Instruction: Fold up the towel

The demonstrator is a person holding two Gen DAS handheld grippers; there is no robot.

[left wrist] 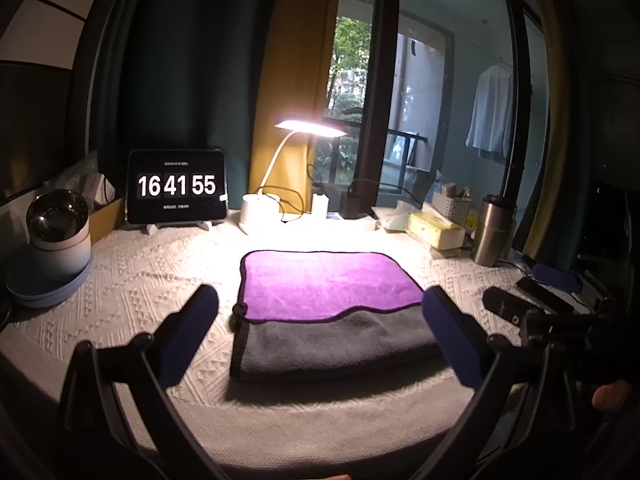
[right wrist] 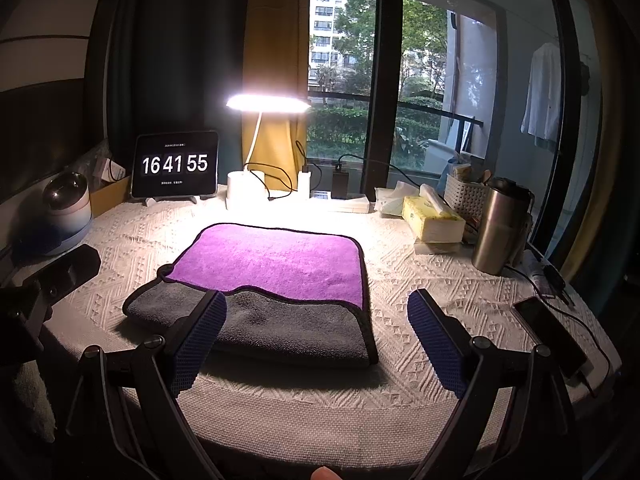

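A towel (left wrist: 328, 292), purple on one side and grey on the other, lies folded on the white knitted tablecloth; the purple layer covers the far part and the grey layer shows at the near edge. It also shows in the right wrist view (right wrist: 276, 264). My left gripper (left wrist: 320, 332) is open and empty, held above the near grey edge with a finger on each side. My right gripper (right wrist: 316, 332) is open and empty over the towel's near right corner. The right gripper's body shows at the right in the left wrist view (left wrist: 532, 312).
A lit desk lamp (right wrist: 268, 104), a tablet clock (right wrist: 175, 164), a pale humidifier (right wrist: 66, 208), a yellow tissue box (right wrist: 432, 216), a steel tumbler (right wrist: 500, 228) and a phone (right wrist: 548, 332) ring the table. The table's near edge (right wrist: 320, 420) is close below.
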